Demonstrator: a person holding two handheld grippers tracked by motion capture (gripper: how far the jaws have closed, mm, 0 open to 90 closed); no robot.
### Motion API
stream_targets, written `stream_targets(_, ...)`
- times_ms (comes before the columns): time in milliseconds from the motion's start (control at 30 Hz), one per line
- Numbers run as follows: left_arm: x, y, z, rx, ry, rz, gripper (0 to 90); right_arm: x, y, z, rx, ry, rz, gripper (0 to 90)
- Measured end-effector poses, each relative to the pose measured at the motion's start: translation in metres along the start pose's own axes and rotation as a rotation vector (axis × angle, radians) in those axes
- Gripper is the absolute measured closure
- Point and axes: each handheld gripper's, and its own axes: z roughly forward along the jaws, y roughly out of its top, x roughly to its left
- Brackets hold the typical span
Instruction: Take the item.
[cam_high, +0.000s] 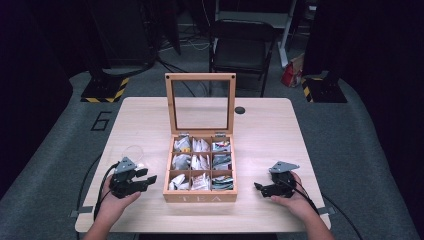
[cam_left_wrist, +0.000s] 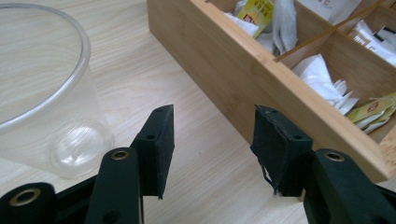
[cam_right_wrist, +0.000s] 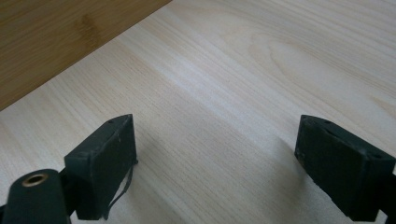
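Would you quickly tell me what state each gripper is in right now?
Left gripper: open, nothing between its jaws.
Right gripper: open wide, holding nothing.

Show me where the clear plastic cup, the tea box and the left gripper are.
clear plastic cup (cam_left_wrist: 42, 93), left gripper view, on its see-through side wall.
tea box (cam_high: 200, 198), high view, on its front wall with the lettering.
left gripper (cam_left_wrist: 212, 140), left gripper view, midway between its fingertips.

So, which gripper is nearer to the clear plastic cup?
Left. The left gripper sits right beside the clear plastic cup, which stands just beyond it. The right gripper rests on the far side of the tea box, well away from the cup.
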Motion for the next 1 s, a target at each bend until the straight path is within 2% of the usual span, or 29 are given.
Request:
stream_targets(33, -0.001, 0.0, 0.001, 0.001, -0.004, -0.008, 48.7, 0.0, 0.0, 0.0, 0.0, 0.0, 0.0, 11.9)
stream_targets(167, -0.002, 0.002, 0.002, 0.024, 0.002, 0.012, 48.7, 0.0, 0.0, 0.0, 0.0, 0.0, 0.002, 11.9)
stream_targets(367, -0.003, 0.01, 0.002, 0.01, 0.007, 0.01, 48.6, 0.0, 0.0, 0.0, 0.001, 0.002, 0.003, 11.9)
stream_targets(400, -0.003, 0.012, 0.002, 0.013, 0.011, 0.025, 48.6, 0.0, 0.0, 0.0, 0.001, 0.001, 0.002, 11.9)
stream_targets(433, -0.004, 0.013, 0.003, 0.006, 0.011, 0.018, 48.6, 0.0, 0.0, 0.0, 0.0, 0.002, 0.002, 11.9)
stream_targets(500, -0.005, 0.017, 0.003, 0.013, 0.001, 0.029, 48.7, 0.0, 0.0, 0.0, 0.001, 0.002, 0.002, 11.9)
stream_targets(533, -0.005, 0.019, 0.003, 0.014, 0.004, 0.045, 49.0, 0.0, 0.0, 0.0, 0.0, 0.002, 0.002, 11.9)
stream_targets(800, -0.012, 0.04, 0.004, -0.007, 0.0, 0.07, 51.8, 0.0, 0.0, 0.0, 0.001, 0.001, 0.002, 11.9)
stream_targets(1000, -0.014, 0.049, 0.006, -0.004, -0.013, 0.091, 53.0, 0.0, 0.0, 0.0, 0.001, 0.002, 0.002, 11.9)
